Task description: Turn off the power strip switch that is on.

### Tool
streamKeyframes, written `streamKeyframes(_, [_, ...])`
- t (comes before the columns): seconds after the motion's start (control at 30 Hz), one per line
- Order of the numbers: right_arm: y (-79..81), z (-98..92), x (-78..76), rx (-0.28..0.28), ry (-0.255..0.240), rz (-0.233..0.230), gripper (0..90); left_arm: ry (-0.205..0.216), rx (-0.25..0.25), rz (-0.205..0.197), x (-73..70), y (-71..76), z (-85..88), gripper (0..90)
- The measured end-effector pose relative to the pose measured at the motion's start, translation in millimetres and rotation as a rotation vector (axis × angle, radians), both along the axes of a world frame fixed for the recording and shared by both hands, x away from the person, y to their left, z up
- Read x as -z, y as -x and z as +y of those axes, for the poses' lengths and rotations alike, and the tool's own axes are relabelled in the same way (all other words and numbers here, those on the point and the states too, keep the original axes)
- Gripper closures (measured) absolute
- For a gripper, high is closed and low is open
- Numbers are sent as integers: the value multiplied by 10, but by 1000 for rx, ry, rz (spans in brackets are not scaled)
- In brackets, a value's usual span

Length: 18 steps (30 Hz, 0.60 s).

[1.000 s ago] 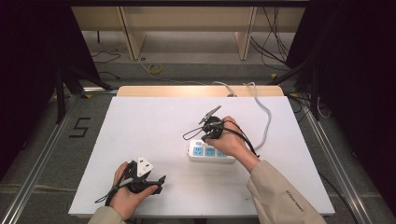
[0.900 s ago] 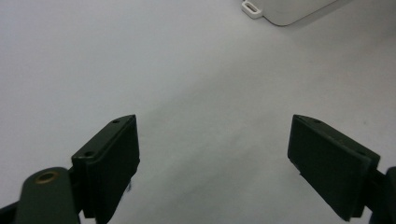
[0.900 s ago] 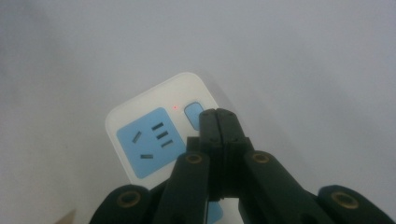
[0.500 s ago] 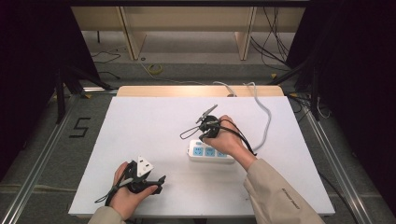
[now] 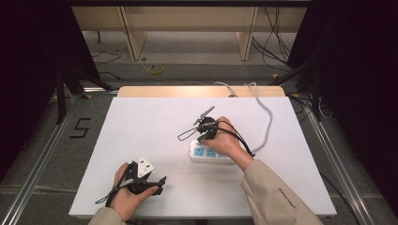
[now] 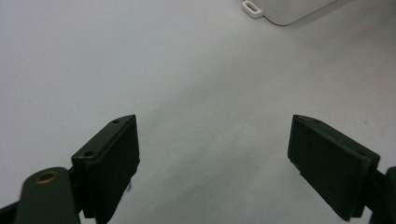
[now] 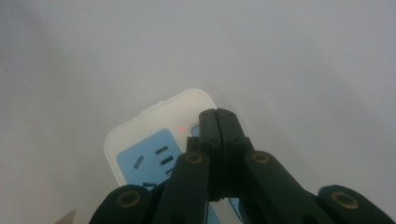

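Observation:
A white power strip [image 5: 212,153] with blue socket faces lies right of the table's middle. My right gripper [image 5: 202,137] hangs over its left end, pointing down, jaws shut with nothing between them. In the right gripper view the shut tips [image 7: 217,115] sit just above the strip's end [image 7: 149,135], beside a small lit red lamp [image 7: 180,128]. My left gripper [image 5: 159,184] rests near the front left of the table, jaws open and pointing right. In the left gripper view its jaws [image 6: 215,154] stand wide apart over bare table, with a corner of the strip [image 6: 285,10] far ahead.
The strip's white cord [image 5: 267,119] curves from its right end to the table's back edge. The white table top [image 5: 141,122] ends in a wooden strip at the back. Dark stands and loose cables lie on the floor around.
My right gripper has drifted slightly left over the strip's end, jaws still shut. The left hand and gripper have stayed put.

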State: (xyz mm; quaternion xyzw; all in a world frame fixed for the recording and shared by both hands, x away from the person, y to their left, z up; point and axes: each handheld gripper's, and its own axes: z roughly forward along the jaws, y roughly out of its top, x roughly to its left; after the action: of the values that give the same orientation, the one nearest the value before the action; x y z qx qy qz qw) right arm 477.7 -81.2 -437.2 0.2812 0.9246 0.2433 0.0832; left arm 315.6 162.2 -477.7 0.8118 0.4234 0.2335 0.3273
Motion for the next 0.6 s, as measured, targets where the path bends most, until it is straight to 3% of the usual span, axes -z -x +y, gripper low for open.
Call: streamKeyframes(0.6, [-20, 71, 42, -6, 10, 8, 900, 1, -4, -1, 6, -3, -7, 166])
